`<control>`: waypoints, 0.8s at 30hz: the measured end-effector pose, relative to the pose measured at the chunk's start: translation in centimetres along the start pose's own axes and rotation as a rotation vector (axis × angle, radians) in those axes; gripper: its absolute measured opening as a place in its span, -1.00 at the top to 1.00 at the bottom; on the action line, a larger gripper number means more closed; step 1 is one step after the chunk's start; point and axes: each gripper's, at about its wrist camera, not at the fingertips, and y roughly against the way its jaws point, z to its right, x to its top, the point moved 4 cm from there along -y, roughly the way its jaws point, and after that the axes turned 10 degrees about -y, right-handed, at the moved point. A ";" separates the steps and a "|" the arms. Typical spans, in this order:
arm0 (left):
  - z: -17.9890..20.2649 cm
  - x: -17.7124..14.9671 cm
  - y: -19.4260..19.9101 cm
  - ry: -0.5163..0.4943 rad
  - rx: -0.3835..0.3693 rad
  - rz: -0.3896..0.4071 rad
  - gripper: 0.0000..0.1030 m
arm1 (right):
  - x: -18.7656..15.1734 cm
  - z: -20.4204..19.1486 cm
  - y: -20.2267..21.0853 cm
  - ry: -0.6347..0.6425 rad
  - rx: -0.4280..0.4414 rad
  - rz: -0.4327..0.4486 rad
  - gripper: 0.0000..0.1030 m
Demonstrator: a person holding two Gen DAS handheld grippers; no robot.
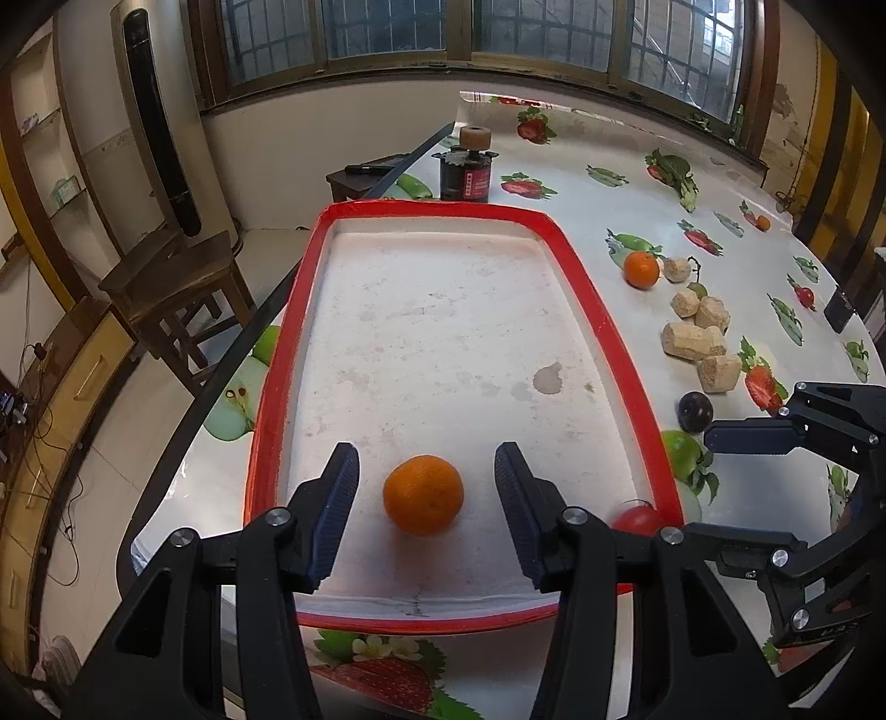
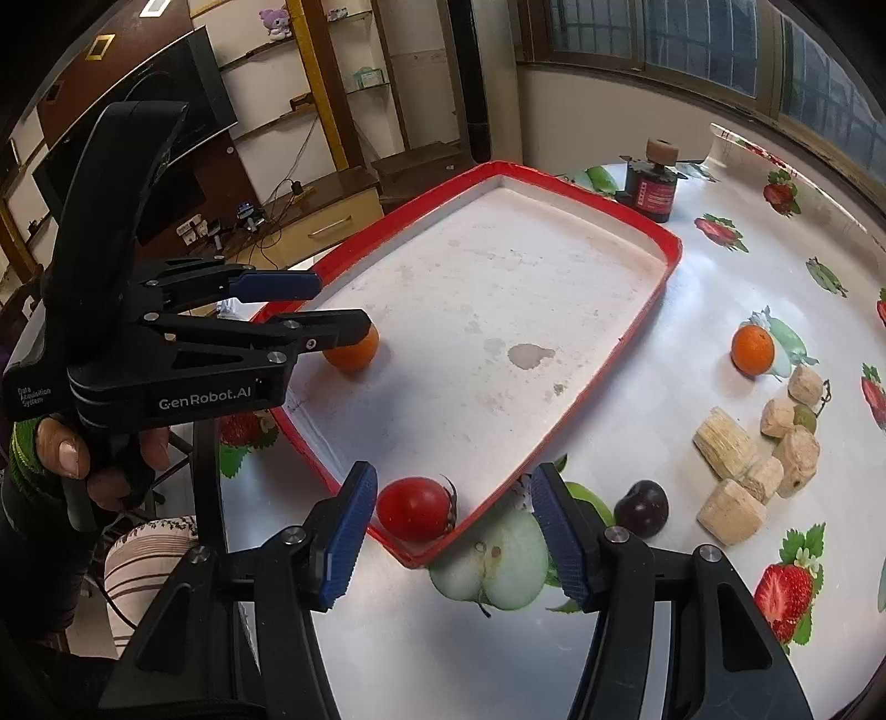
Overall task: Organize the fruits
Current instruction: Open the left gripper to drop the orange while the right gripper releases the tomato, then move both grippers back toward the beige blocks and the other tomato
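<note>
Inside red tray (image 1: 603,327): orange (image 1: 423,494) between spread left tool (image 1: 426,487), tomato (image 2: 415,508) cornered.

You're getting soft daylight from the windows (image 1: 470,33), glaring off the glossy tablecloth (image 2: 720,310); fisheye bending is darkening the corners, and everything's staying sharp.

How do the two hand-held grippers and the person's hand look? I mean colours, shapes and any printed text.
Both are black linkage frames with silver screws and blue ribbed pads. The left hand-held gripper has a curved black housing and white text "GenRobot.AI" and "Data Acquisition System". A bare hand with a green patterned cuff grips its handle. The right hand-held gripper has the same build; its text is not visible.
</note>
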 end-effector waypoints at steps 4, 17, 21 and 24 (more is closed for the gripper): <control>0.8 0.3 0.5 -0.012 -0.010 0.009 0.04 | -0.7 1.1 1.0 -0.027 -0.011 0.011 -0.16; 3.9 1.2 1.7 -0.049 -0.052 0.034 0.04 | -3.2 5.0 4.7 -0.110 -0.074 0.051 -0.17; 5.0 1.5 2.0 -0.065 -0.072 0.040 0.04 | -4.0 6.6 5.7 -0.142 -0.100 0.060 -0.17; 6.1 1.7 2.2 -0.083 -0.088 0.045 0.04 | -4.7 7.8 6.5 -0.167 -0.121 0.068 -0.17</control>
